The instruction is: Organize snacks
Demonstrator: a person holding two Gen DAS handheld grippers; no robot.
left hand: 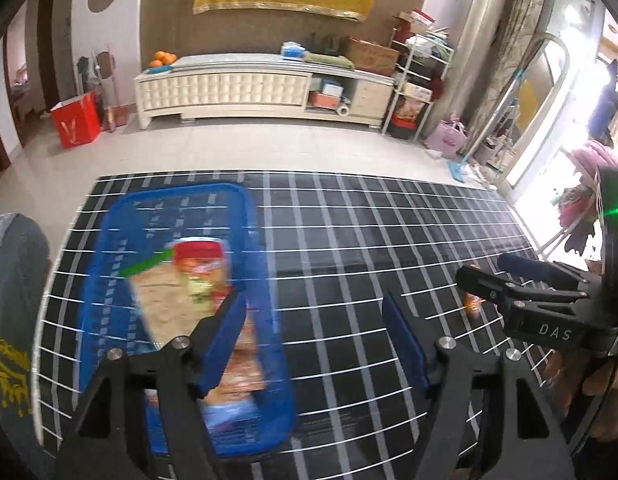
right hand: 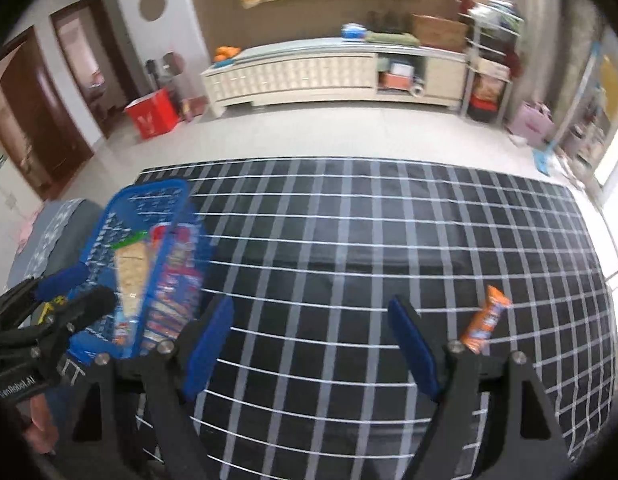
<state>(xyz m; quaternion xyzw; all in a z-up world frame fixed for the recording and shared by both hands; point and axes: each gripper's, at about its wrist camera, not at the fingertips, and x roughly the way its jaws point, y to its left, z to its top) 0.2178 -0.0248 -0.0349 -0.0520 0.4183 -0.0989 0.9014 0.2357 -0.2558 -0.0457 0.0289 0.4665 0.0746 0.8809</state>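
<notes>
A blue plastic basket (left hand: 109,264) stands at the left of the black grid-patterned table; it also shows in the right wrist view (right hand: 105,224). It holds several snack packs, among them a pack of crackers (left hand: 165,300) and a blue wrapped pack (right hand: 173,304). A single orange snack bar (right hand: 485,320) lies on the table at the right; a bit of it shows behind the right gripper in the left wrist view (left hand: 473,304). My left gripper (left hand: 313,340) is open and empty, just right of the basket. My right gripper (right hand: 313,348) is open and empty, left of the orange bar.
The table (right hand: 349,240) has a black cloth with white grid lines. Beyond its far edge is tiled floor, a long white cabinet (left hand: 237,88), a red bag (left hand: 75,120) and a wire shelf (left hand: 417,76). A grey chair (left hand: 13,264) is at the table's left.
</notes>
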